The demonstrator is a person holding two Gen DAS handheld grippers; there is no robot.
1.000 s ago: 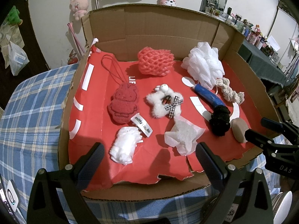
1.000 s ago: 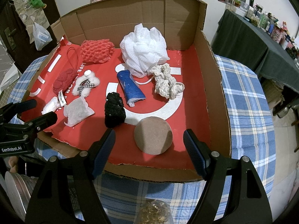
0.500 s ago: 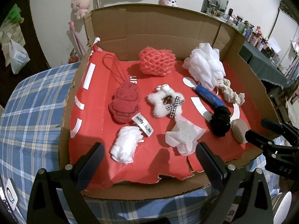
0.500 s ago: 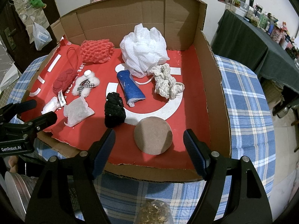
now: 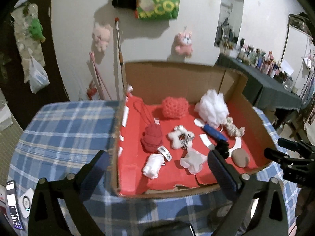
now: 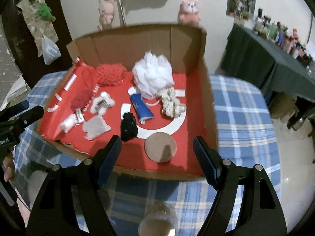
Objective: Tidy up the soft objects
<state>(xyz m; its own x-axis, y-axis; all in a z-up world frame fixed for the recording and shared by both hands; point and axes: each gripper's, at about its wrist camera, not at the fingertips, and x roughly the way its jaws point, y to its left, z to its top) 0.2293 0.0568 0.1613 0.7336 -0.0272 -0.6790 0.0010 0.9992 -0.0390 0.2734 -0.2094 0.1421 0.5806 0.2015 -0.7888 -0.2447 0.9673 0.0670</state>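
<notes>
Soft objects lie spread apart inside the cardboard box (image 6: 204, 82): white mesh puff (image 6: 153, 75) far, brown pad (image 6: 160, 147) near right, black scrunchie (image 6: 129, 126) centre; left gripper (image 5: 155, 169) and right gripper (image 6: 157, 151) hover before the near edge, jaws wide, holding nothing; whether sorting is finished or pending cannot be judged.

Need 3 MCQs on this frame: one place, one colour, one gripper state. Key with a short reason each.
1. The brown round pad lies:
A. on the tablecloth outside the box
B. inside the cardboard box, near its front edge
C. against the back wall

2. The rolled cloth beside the white mesh pouf is:
A. blue
B. green
C. yellow

3. The right gripper is:
A. shut on the pad
B. shut, empty
C. open, empty

Key: 1 B, the pad rests on the red liner by the front rim. 2 A, its surface is plainly blue. 3 C, the fingers stand wide apart with nothing between.
</notes>
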